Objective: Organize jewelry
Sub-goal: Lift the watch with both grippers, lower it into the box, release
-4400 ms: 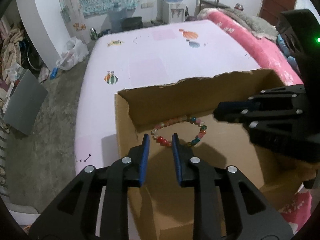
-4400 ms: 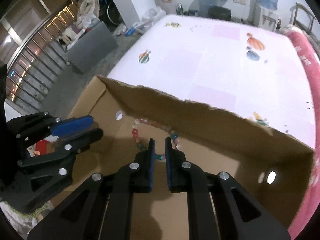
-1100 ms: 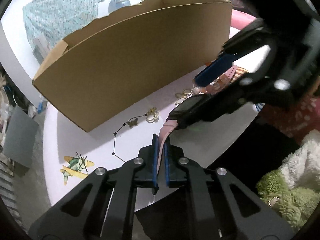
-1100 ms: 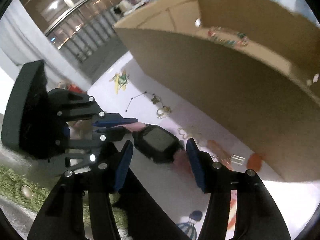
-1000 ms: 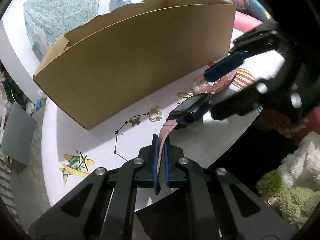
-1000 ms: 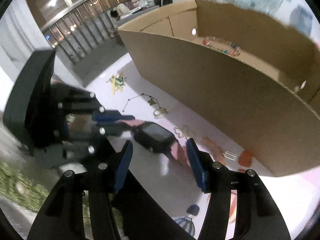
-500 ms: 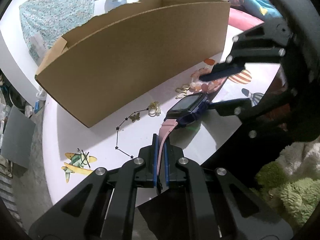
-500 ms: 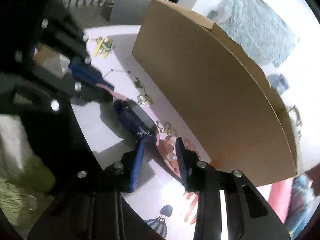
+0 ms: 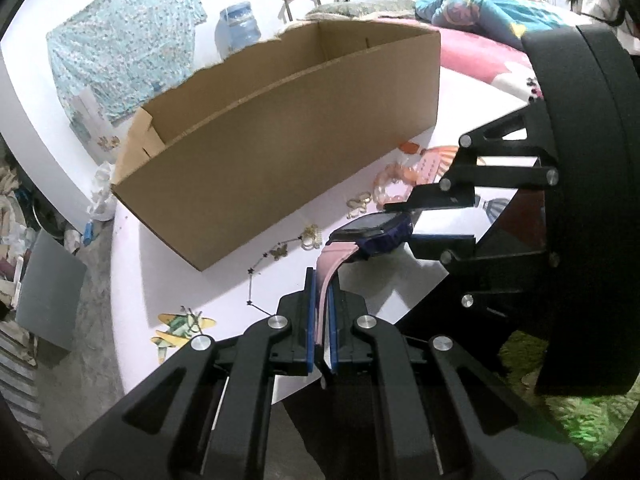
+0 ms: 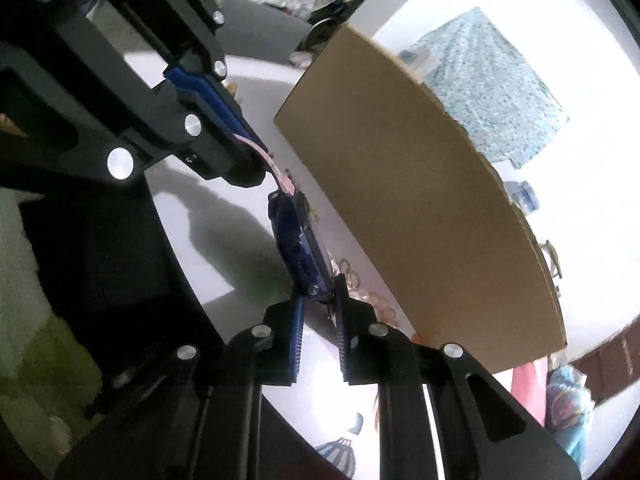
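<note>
The left tool (image 9: 322, 320) is clamped on the watch (image 9: 374, 232) by its soft pink strap (image 9: 326, 276); the right tool (image 10: 318, 336), fingers slightly apart, straddles the heavier, rigid case, which looks the surer hold.

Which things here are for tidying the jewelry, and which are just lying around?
For the job: watch held by its pink strap in the left gripper, right gripper at the watch's other end, cardboard box, star necklace, gold charms, pink bead bracelet.

Just lying around: water jug, blue floral cloth, chair, grey board.
</note>
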{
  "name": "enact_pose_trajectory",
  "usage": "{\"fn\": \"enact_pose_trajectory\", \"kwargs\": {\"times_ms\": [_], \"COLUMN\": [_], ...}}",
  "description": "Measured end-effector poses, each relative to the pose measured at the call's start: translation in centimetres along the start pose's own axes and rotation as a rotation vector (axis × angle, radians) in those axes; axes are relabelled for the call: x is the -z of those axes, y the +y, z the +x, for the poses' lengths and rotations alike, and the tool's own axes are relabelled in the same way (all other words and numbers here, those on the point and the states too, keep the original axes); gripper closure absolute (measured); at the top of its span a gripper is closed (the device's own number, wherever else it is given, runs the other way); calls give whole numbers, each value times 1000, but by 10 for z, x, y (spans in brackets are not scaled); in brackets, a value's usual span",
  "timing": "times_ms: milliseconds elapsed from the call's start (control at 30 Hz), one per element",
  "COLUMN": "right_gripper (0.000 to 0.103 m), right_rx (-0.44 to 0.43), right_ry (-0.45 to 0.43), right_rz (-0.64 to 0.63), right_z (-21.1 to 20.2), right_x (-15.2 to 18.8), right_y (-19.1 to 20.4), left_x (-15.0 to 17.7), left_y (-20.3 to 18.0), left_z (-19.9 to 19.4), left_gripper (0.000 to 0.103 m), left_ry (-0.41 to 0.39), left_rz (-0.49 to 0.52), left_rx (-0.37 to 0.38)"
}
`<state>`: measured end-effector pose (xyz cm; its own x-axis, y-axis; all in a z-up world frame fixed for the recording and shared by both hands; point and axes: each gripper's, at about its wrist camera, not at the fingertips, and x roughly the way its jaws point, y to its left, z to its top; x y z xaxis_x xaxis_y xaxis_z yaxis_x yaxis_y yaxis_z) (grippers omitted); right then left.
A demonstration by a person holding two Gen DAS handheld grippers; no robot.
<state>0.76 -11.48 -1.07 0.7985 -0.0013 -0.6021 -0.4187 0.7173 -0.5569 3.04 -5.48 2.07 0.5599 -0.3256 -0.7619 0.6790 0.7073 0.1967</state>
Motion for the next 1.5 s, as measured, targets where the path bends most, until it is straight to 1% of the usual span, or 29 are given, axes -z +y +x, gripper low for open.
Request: {"fn": "enact_pose_trajectory", "kwargs": {"times_ms": [233, 333, 433, 567, 633, 733, 833, 900, 933, 967, 1033, 1100, 1133, 1200, 1233, 1267, 1300, 1333, 1400, 1433, 1500], "right_gripper": [88, 88, 88, 88, 88, 88, 88, 88, 88, 88, 89, 89, 89, 89, 89, 89, 89, 89, 89, 89, 89], "right_rx": [46, 107, 150, 190, 201, 247, 340, 374, 372, 355, 280, 167, 78, -53, -95, -164, -200, -270, -356, -413, -471], "right_ry": [-98, -167, -223, -281, -306, -362, -430, -453, -457, -454, -423, -359, -302, -206, -168, -98, -62, 5, 91, 150, 216], "right_rz": [164, 232, 288, 317, 323, 297, 213, 159, 139, 128, 114, 108, 108, 109, 101, 77, 65, 48, 25, 2, -29], "right_z": [-20, -35, -45, -56, -61, -73, -83, -81, -78, -74, -62, -40, -21, 8, 18, 39, 48, 68, 91, 107, 125], "right_x": [-7, -11, -15, -18, -21, -30, -42, -51, -55, -59, -68, -75, -78, -83, -84, -86, -87, -89, -89, -91, -94], "right_y": [-19, -30, -40, -50, -58, -75, -95, -111, -121, -129, -147, -169, -183, -199, -203, -208, -213, -217, -219, -220, -221], "left_x": [-13, -23, -32, -45, -52, -66, -84, -99, -108, -115, -130, -145, -150, -160, -163, -167, -169, -171, -170, -169, -164], "left_y": [-4, -6, -8, -12, -14, -11, -5, 3, 9, 14, 27, 46, 55, 74, 81, 91, 98, 106, 122, 127, 133], "left_z": [-38, -60, -76, -97, -104, -121, -139, -146, -146, -145, -135, -114, -103, -74, -59, -40, -25, -10, 24, 39, 69], "left_gripper": [98, 98, 98, 98, 98, 98, 98, 98, 98, 98, 98, 98, 98, 98, 98, 98, 98, 98, 98, 98, 97], "left_ry": [-93, -158, -202, -253, -274, -331, -409, -451, -464, -468, -450, -396, -365, -276, -238, -181, -136, -91, 14, 62, 159], "left_rz": [9, 25, 45, 72, 79, 79, 86, 76, 68, 60, 32, -23, -48, -104, -128, -163, -189, -214, -281, -306, -337], "left_rx": [-61, -99, -126, -173, -188, -199, -219, -220, -215, -207, -179, -108, -74, 0, 32, 74, 107, 141, 230, 263, 322]}}
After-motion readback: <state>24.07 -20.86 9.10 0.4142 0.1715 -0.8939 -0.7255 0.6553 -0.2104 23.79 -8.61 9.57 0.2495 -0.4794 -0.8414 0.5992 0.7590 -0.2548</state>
